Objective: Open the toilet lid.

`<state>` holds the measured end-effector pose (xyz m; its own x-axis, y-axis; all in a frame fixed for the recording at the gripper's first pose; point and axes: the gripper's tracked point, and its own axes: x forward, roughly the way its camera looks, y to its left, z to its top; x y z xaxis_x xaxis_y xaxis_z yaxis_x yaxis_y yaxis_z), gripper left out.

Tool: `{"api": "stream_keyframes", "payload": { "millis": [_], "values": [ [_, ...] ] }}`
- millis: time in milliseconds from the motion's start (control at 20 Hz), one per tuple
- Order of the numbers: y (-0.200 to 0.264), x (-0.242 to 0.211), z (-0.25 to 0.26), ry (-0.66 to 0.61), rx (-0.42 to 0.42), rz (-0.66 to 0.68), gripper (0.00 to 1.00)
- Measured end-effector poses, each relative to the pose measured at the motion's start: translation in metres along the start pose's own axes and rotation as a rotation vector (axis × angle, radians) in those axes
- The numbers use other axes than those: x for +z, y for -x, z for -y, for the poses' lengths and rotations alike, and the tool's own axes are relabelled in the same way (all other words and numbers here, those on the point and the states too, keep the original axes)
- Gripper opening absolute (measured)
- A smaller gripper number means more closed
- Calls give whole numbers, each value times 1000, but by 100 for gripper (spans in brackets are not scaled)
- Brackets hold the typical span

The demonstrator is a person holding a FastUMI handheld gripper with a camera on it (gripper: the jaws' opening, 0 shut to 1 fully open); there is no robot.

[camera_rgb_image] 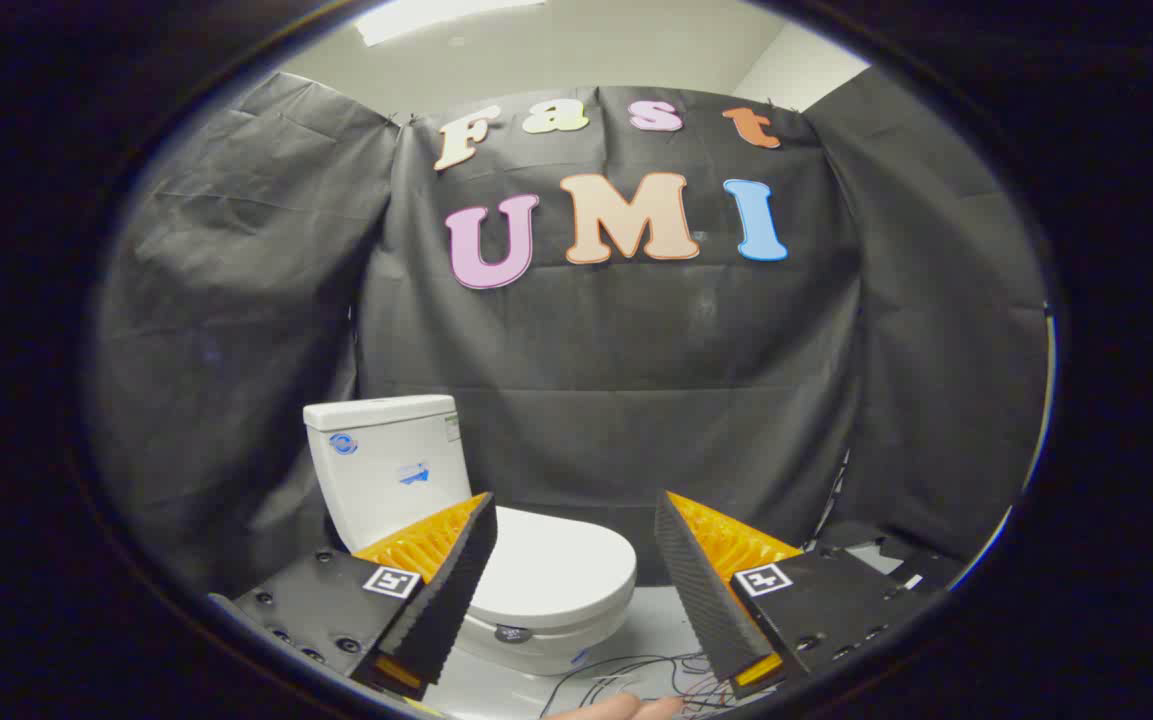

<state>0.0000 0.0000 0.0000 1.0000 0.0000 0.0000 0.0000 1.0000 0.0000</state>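
A white toilet stands on the floor ahead, its tank (388, 462) beyond my left finger. Its lid (556, 572) lies flat and closed over the bowl, reaching from behind the left finger into the gap between the fingers. My gripper (576, 525) is open, with a wide gap between its two black-padded orange fingers and nothing held. The left finger (446, 590) hides the lid's near left part. The lid's front rim points toward the right finger (698, 590). The gripper hangs above and short of the lid, apart from it.
Black cloth walls close the booth behind and on both sides of the toilet. Thin cables (636, 675) lie on the pale floor between the fingers, just in front of the bowl. The tip of a person's finger (616, 708) shows at the very bottom.
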Motion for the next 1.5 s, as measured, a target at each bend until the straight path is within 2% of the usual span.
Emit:
{"api": "stream_keyframes", "payload": {
  "millis": [950, 1200, 1500],
  "values": [
    [-21, 1, 1, 1, -2, -13, 98],
    [-44, 4, -3, -7, 12, -3, 98],
    [-89, -19, -11, -32, 38, -44, 98]
  ]
}}
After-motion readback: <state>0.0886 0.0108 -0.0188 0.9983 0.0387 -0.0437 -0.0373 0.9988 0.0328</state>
